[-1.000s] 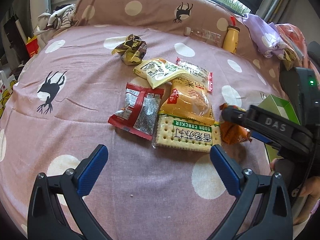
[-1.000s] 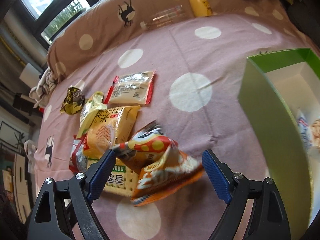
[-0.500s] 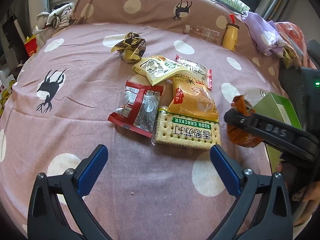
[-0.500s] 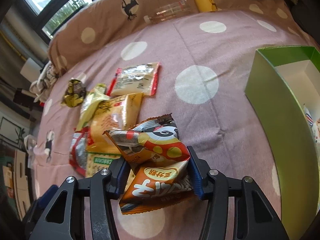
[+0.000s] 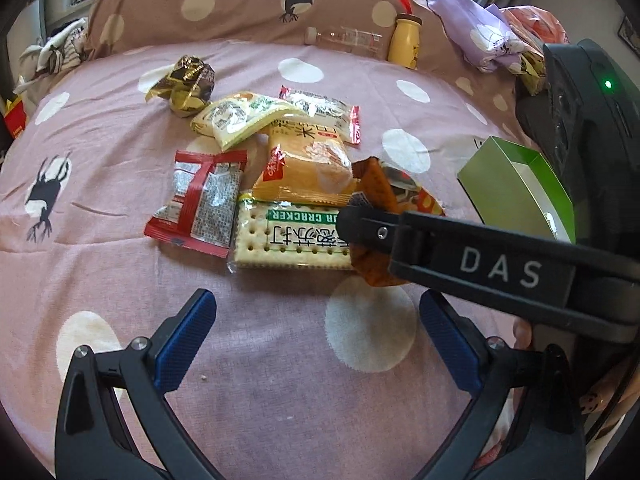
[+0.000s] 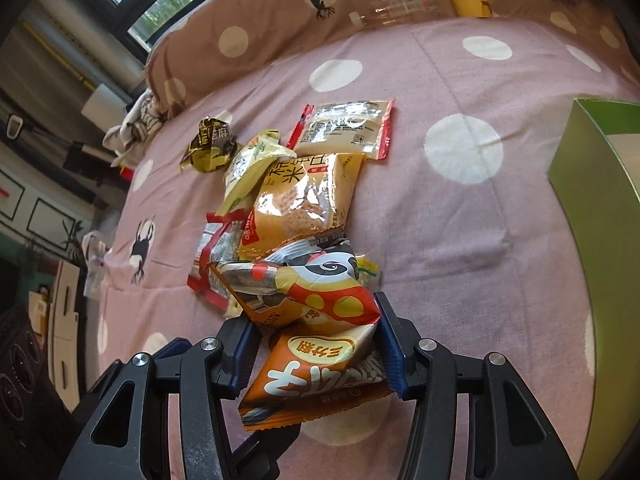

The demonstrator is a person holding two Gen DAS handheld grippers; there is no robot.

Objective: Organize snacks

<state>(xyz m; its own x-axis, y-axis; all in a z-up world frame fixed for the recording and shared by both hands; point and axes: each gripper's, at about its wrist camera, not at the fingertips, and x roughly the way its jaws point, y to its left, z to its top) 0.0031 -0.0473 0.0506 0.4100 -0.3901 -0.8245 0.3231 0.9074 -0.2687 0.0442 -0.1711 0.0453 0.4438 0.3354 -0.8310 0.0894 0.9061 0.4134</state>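
Right wrist view: right tongs (image 6: 316, 354) clench the orange snack bag (image 6: 316, 344); light, crinkly, slippery — grip mid-body. Left tongs (image 5: 318, 344) released.

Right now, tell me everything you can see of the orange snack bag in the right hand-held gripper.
The orange snack bag is a glossy, crinkled foil packet, orange with white lettering, red with yellow dots and a grey swirl at its far end. The right hand-held gripper is shut on its middle, blue pads pressing both sides. It hangs tilted above the pink spotted bedspread, in front of the snack pile, left of the green box.
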